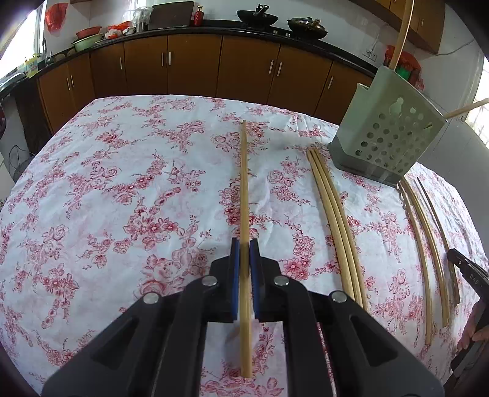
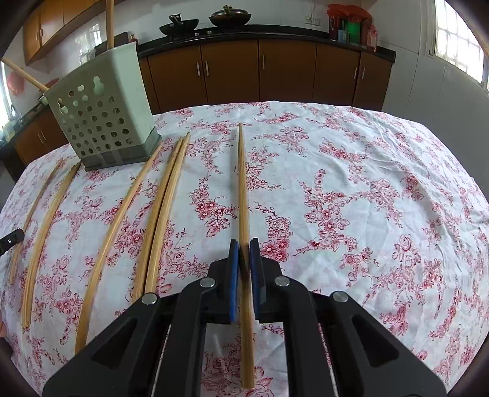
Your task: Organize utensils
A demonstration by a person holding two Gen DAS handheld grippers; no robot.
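Note:
My left gripper (image 1: 244, 245) is shut on a bamboo chopstick (image 1: 244, 183) that points away along the flowered tablecloth. My right gripper (image 2: 244, 245) is shut on another bamboo chopstick (image 2: 242, 183) the same way. A pale green perforated utensil holder (image 1: 388, 134) stands at the far right in the left wrist view and at the far left in the right wrist view (image 2: 104, 116), with chopsticks (image 2: 109, 24) sticking out of it. Several loose chopsticks (image 1: 333, 220) lie on the cloth between the two grippers; they also show in the right wrist view (image 2: 159, 213).
The table carries a white cloth with red flowers (image 1: 122, 198). Brown kitchen cabinets (image 1: 195, 67) and a black counter with woks (image 1: 257, 16) run behind it. The right gripper's tip (image 1: 467, 271) shows at the right edge of the left wrist view.

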